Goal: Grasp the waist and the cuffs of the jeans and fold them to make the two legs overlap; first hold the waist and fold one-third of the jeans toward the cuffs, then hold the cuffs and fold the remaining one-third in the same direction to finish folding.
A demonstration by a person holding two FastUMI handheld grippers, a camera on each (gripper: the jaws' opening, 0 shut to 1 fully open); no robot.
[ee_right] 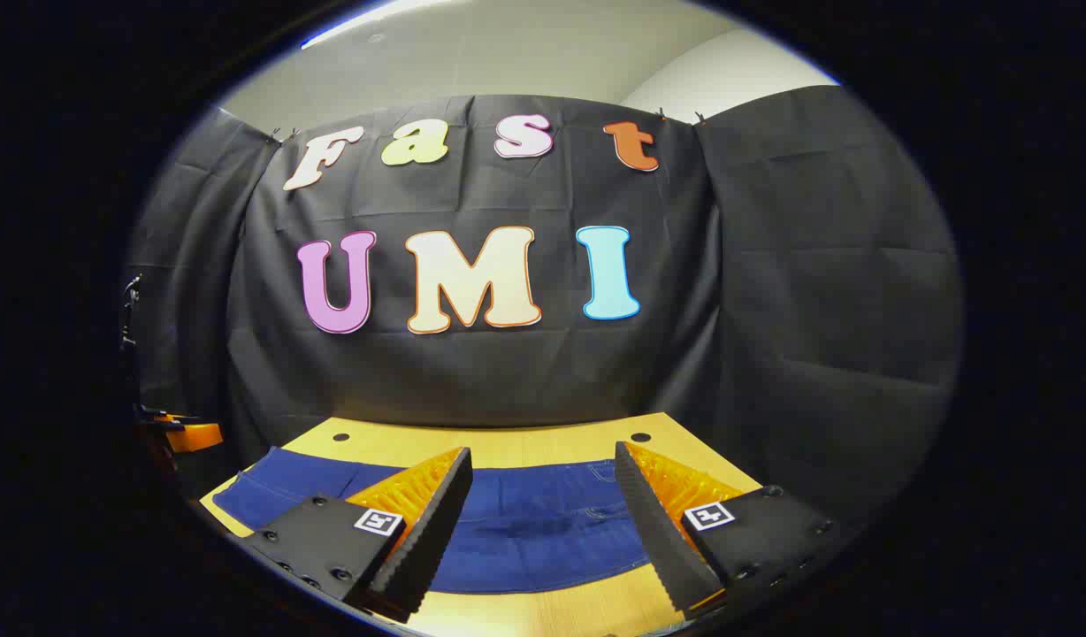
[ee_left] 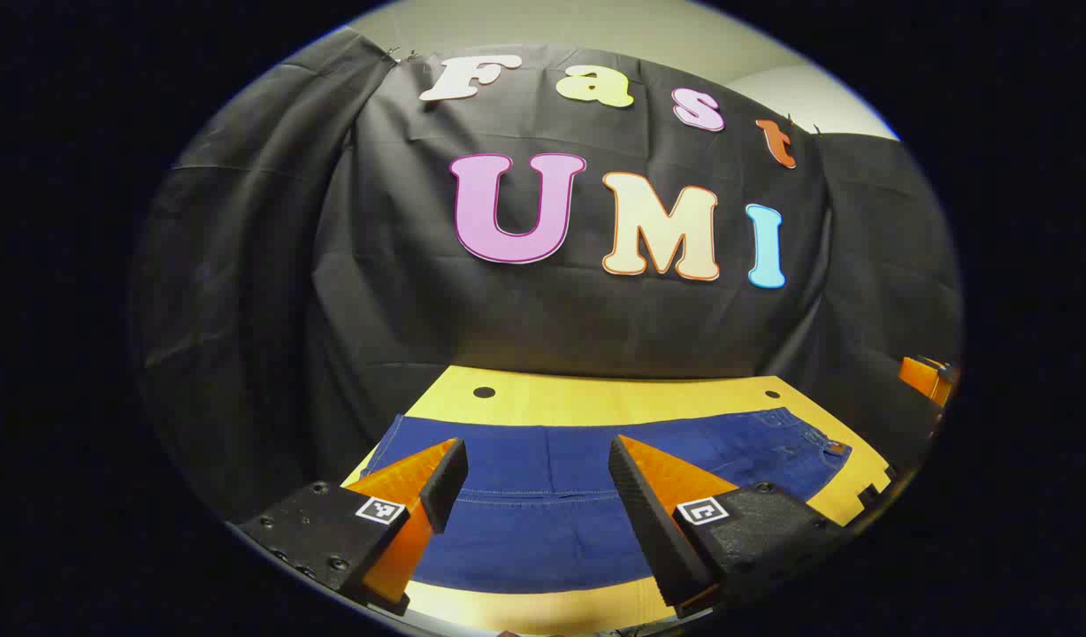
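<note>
Dark blue jeans [ee_left: 543, 495] lie flat across the wooden table [ee_left: 596, 398], cuffs toward the left and the waist with its button [ee_left: 830, 447] at the right. My left gripper [ee_left: 539, 464] hovers open above the leg part, nothing between its fingers. In the right gripper view the jeans [ee_right: 525, 531] stretch from the left edge to under the right finger. My right gripper [ee_right: 543, 473] is open over the waist end of the jeans and holds nothing.
The table [ee_right: 508, 442] has small round holes [ee_left: 484, 392] near its back edge. Black cloth walls close in behind and at both sides. An orange part of the other gripper [ee_left: 928, 376] shows at the far right, and likewise [ee_right: 189, 433] at the far left.
</note>
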